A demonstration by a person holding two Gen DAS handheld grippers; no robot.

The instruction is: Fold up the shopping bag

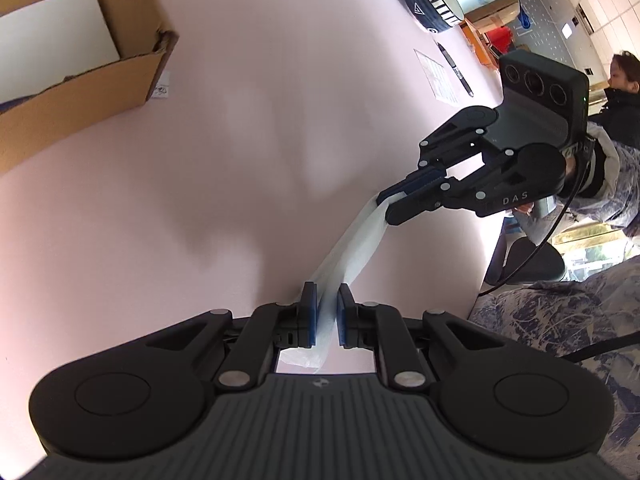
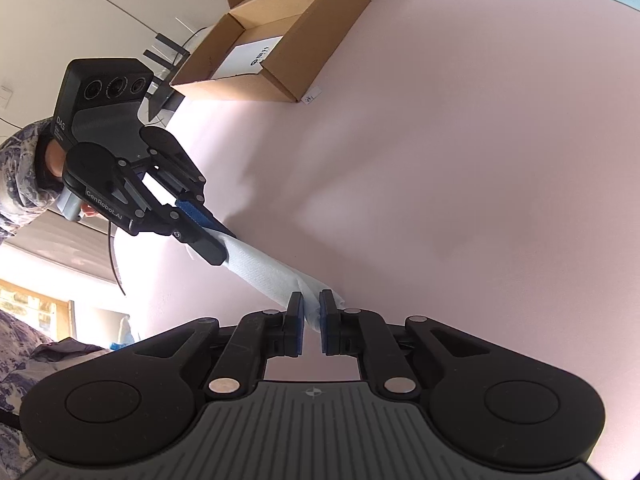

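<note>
Left wrist view shows the bag [image 1: 352, 248], light, limp and slippery, stretched toward 2 o'clock above the counter [image 1: 260, 120], the left claw [image 1: 325, 312] and right claw [image 1: 390, 206] each clamped on an end, the sound places to hold.

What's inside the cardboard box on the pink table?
A white sheet with dark print lies flat inside the cardboard box. The box walls hide the rest of its floor.

We see open pink table [image 1: 260, 128] around the cardboard box [image 1: 80, 80], the 1 large obstacle. Well beyond the box, a mug [image 1: 436, 0], pen [image 1: 456, 68] and paper sheet [image 1: 436, 76] crowd the table's edge.
</note>
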